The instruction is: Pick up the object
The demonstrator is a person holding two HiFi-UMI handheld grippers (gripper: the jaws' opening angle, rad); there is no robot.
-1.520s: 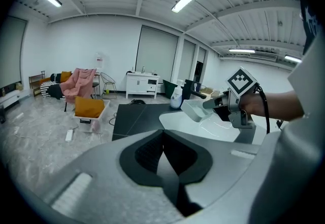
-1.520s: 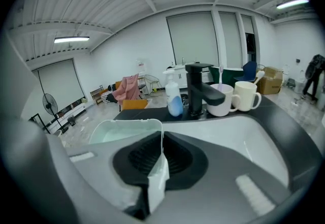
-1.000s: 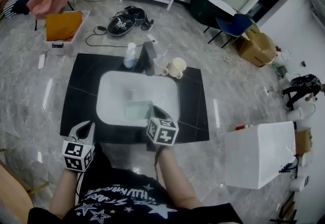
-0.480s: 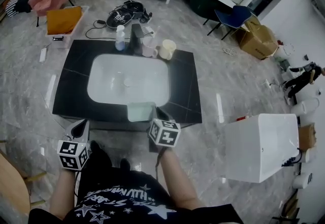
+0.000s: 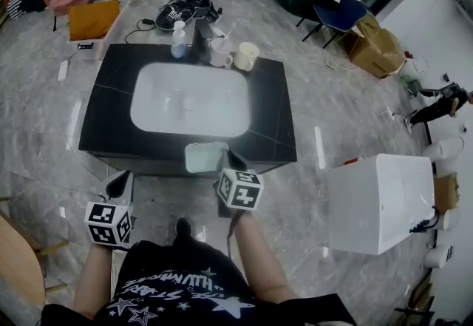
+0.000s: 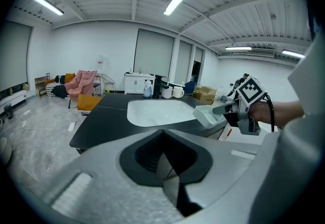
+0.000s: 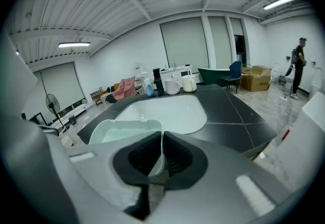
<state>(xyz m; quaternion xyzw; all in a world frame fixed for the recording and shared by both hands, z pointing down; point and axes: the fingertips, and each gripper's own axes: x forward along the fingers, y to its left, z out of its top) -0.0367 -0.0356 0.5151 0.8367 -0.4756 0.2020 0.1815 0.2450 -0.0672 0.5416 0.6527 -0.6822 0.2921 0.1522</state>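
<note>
A pale green, thin-walled tub (image 5: 205, 157) hangs in the air in front of the near edge of the black counter (image 5: 275, 125). My right gripper (image 5: 224, 165) is shut on the tub's right wall. In the right gripper view the tub's wall (image 7: 161, 142) runs edge-on between the pads of that gripper (image 7: 161, 161), with the tub's hollow (image 7: 122, 131) to the left. My left gripper (image 5: 119, 185) hangs low at the left, away from the tub, shut with nothing in it (image 6: 165, 167). From it I see the tub (image 6: 207, 115) in the right gripper (image 6: 220, 110).
A white sink (image 5: 189, 98) is set in the counter. At its far edge stand a bottle (image 5: 178, 39), a black tap (image 5: 201, 39), a pink cup (image 5: 219, 58) and a cream mug (image 5: 246, 55). A white box (image 5: 380, 202) stands on the floor at the right.
The right gripper has drawn the tub out of the sink, over the counter's near edge and toward me. The left gripper has stayed low at the left.
</note>
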